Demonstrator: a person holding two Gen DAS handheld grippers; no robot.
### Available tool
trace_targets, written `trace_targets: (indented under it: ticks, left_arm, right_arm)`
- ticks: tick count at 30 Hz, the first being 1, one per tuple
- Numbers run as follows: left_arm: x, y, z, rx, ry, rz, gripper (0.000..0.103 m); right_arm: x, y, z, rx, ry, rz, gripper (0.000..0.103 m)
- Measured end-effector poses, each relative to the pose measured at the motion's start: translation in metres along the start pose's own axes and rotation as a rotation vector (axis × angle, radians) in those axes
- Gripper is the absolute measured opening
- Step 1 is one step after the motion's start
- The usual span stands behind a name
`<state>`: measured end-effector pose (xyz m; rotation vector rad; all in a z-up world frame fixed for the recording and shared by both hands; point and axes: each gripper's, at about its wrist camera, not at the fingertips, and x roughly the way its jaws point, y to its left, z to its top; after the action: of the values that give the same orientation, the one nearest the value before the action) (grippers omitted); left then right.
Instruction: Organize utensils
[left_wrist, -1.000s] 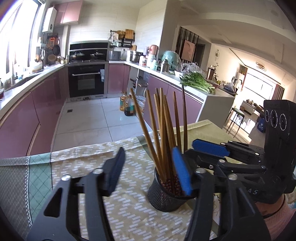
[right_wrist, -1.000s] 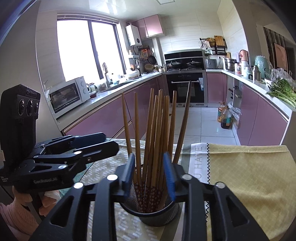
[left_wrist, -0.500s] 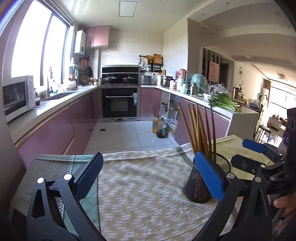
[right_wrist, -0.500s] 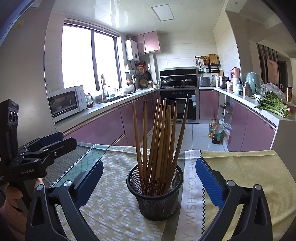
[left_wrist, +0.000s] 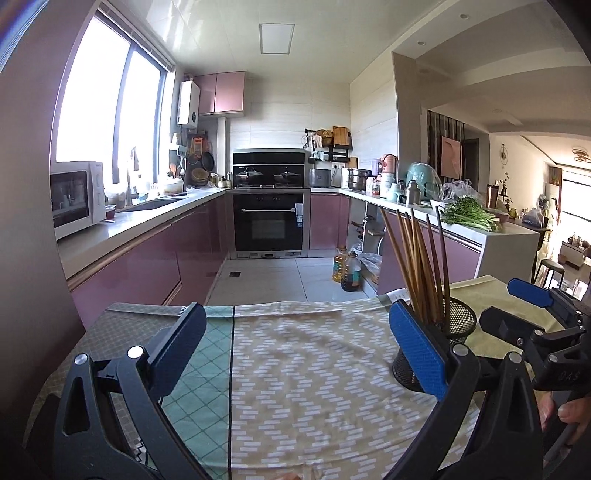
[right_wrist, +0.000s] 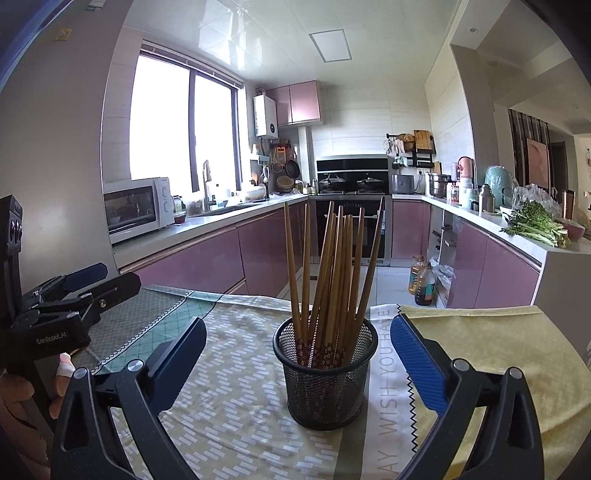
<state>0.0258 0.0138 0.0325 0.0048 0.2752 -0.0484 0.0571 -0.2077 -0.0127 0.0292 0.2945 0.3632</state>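
Seeing tablecloth (right_wrist: 236, 413) first, then mesh cup (right_wrist: 327, 376) upright dead ahead of my right gripper (right_wrist: 295, 354), chopsticks (right_wrist: 334, 273) standing near-vertical inside. Right is nearer; left gripper (left_wrist: 295, 347) has cup off to its right. Both jaws wide, empty, just opened.

"wish you have" on the cloth (right_wrist: 388, 391); "genrobot.ai" on left tongs (right_wrist: 107, 282).
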Motion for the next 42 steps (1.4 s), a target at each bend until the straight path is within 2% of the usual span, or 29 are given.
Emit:
trace_targets:
  ticks: [18, 42]
  left_arm:
    - [-0.027, 0.002, -0.011, -0.013, -0.069, 0.037, 0.097]
    - [-0.031, 0.001, -0.01, -0.01, -0.071, 0.043, 0.097]
  right_arm:
    - [-0.012, 0.008, -0.005, -0.008, -0.037, -0.024, 0.097]
    - [-0.014, 0.005, -0.007, 0.002, -0.046, -0.043, 0.097]
